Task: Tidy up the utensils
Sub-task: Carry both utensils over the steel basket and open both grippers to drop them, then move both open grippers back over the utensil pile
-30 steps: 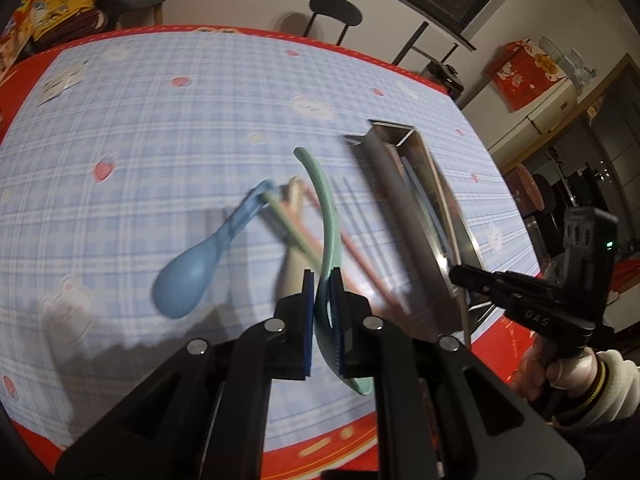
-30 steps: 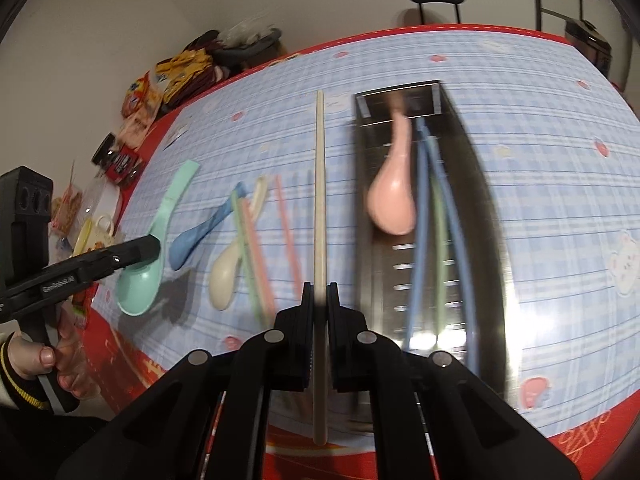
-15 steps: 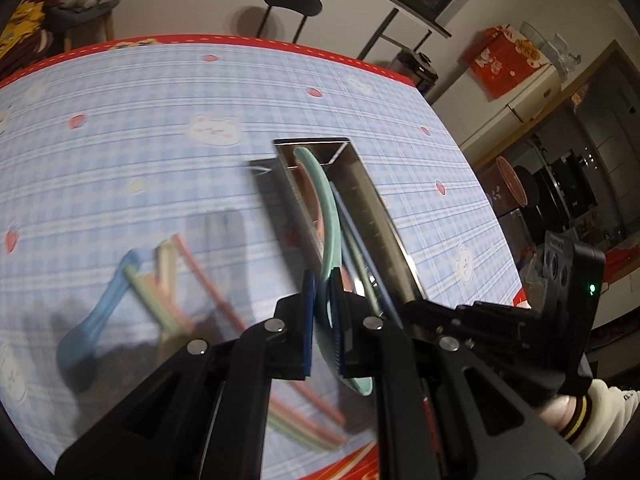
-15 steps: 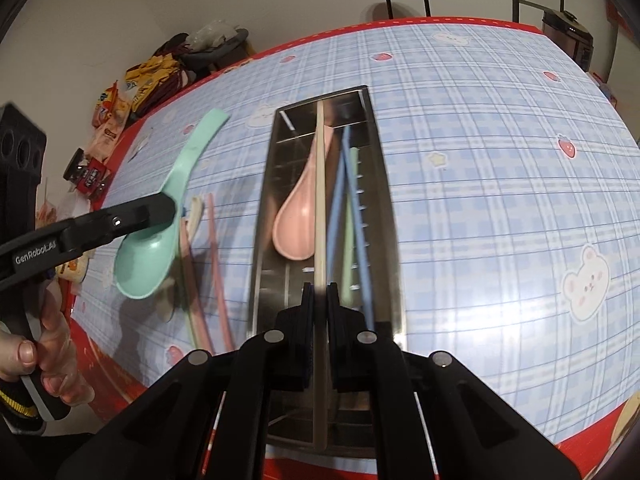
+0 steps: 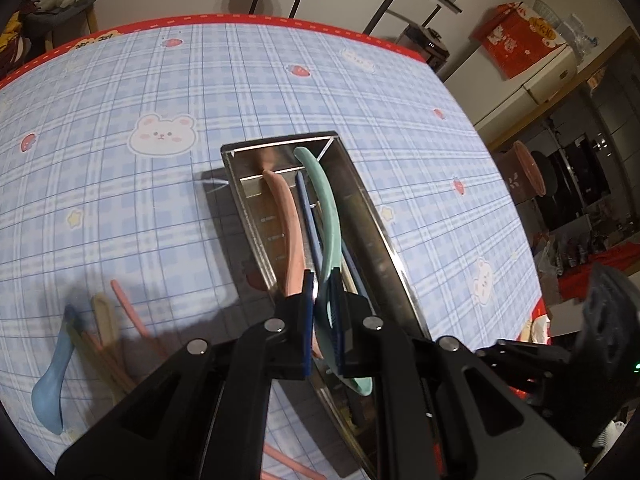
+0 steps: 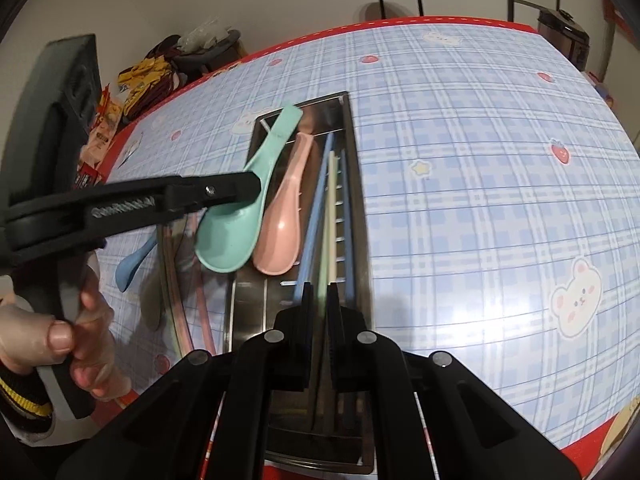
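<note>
beside tray, blue spoon, perhaps chopsticks

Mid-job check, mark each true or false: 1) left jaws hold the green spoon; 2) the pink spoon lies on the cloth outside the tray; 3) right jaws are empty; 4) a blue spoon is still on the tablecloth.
1) True: the left gripper is shut on the green spoon above the metal tray.
2) False: the pink spoon lies inside the tray.
3) False: the right gripper is shut on a cream chopstick.
4) True: the blue spoon lies outside the tray.
</note>
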Available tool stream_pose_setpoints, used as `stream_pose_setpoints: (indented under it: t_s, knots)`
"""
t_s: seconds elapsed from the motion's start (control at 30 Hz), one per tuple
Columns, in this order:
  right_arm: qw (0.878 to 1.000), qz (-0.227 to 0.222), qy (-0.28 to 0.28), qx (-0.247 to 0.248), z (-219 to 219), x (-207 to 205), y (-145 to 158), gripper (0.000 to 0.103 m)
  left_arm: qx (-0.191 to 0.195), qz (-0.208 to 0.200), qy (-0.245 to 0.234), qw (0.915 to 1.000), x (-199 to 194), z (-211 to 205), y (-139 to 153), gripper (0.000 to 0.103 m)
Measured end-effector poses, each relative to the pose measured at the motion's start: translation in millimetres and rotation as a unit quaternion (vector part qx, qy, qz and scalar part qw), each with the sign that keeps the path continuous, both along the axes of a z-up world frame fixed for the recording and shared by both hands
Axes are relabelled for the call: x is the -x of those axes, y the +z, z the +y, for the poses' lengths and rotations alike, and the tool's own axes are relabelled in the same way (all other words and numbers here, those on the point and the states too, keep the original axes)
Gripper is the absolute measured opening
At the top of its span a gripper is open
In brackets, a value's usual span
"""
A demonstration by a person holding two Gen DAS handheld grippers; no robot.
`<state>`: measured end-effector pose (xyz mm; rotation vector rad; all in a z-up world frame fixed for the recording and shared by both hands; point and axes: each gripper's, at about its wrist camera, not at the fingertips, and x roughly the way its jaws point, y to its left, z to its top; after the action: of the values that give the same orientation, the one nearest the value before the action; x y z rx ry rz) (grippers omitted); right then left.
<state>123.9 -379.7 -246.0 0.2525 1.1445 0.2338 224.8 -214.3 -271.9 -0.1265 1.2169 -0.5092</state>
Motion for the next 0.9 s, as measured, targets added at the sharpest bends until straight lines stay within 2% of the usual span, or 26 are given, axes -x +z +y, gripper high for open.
stream_pose_setpoints:
  t_s: [0.17, 0.23, 0.3, 0.33, 0.37, 0.47, 0.53, 0.6, 0.63, 0.73, 0.9]
  knots:
    - [1.0, 0.005, -0.017, -0.001, -8, 0, -1, 0.008, -0.026, 0.003, -0.004, 0.9996, -4, -8, -11, 0.012]
    - [1.0, 0.008, -0.019, -0.002, -10, 1, -2, 0.008, -0.029, 0.0, -0.008, 0.9996, -6, -9, -10, 0.019]
    - [1.0, 0.007, -0.023, -0.006, -11, 2, 0, 0.011, -0.021, -0.009, -0.009, 0.9997, -5, -6, -3, 0.035]
    - [1.0, 0.006, -0.025, -0.004, -12, 4, 2, 0.021, -0.022, -0.017, -0.01, 0.9996, -4, -5, 1, 0.037]
    - [1.0, 0.002, -0.028, 0.001, -11, 6, 5, 0.037, -0.022, -0.028, -0.013, 0.9993, -3, -3, 8, 0.04]
    - [0.999, -0.013, -0.036, 0.006, -13, 8, 15, 0.058, -0.023, -0.054, -0.014, 0.9982, 1, 8, 28, 0.057]
    - [0.999, -0.019, -0.041, 0.013, -13, 8, 21, 0.069, -0.021, -0.069, -0.013, 0.9973, 5, 19, 40, 0.063]
    - [0.999, -0.026, -0.043, 0.015, -11, 9, 28, 0.08, -0.021, -0.084, -0.01, 0.9962, 8, 35, 52, 0.093]
    - [0.999, -0.028, -0.043, 0.016, -10, 9, 30, 0.089, -0.02, -0.091, -0.008, 0.9956, 10, 41, 57, 0.094]
    - [0.999, -0.032, -0.034, 0.019, 0, 9, 35, 0.097, -0.036, -0.105, -0.006, 0.9938, 18, 63, 68, 0.097]
    - [0.999, -0.028, -0.02, 0.029, 23, 9, 35, 0.097, -0.058, -0.112, 0.014, 0.9919, 32, 103, 73, 0.097]
